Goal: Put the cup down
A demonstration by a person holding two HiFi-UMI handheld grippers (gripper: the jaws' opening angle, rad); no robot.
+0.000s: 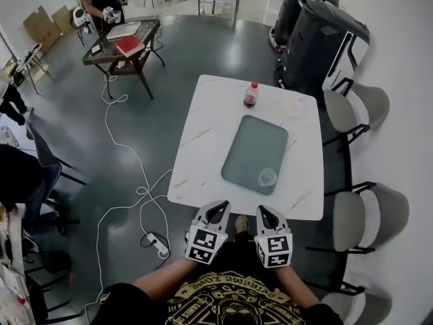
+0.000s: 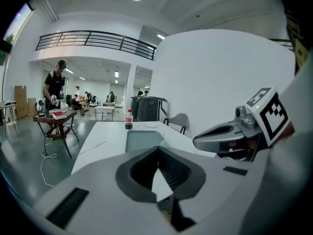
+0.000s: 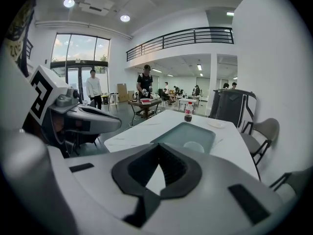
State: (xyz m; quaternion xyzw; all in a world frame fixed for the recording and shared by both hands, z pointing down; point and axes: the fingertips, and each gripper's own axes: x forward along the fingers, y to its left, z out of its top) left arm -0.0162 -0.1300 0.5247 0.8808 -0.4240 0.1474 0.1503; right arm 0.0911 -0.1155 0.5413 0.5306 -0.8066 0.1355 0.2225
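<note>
A clear plastic cup (image 1: pixel 268 177) stands upright on the near right corner of a grey-green tray (image 1: pixel 254 147), which lies on the white marble table (image 1: pixel 203 141). Nothing touches it. In the right gripper view the cup (image 3: pixel 194 146) shows beyond the jaw tips, on the tray (image 3: pixel 186 133). My left gripper (image 1: pixel 218 208) and right gripper (image 1: pixel 265 212) hover side by side at the table's near edge, close to my body. Both are shut and empty, with the tips meeting in each gripper view: the left gripper (image 2: pixel 158 149) and the right gripper (image 3: pixel 159 146).
A cola bottle (image 1: pixel 251 94) and a small white dish (image 1: pixel 291 107) sit at the table's far end. Grey chairs (image 1: pixel 365 215) line the right side. A dark machine (image 1: pixel 318 39) stands behind, and cables with a power strip (image 1: pixel 157 244) lie on the floor at the left.
</note>
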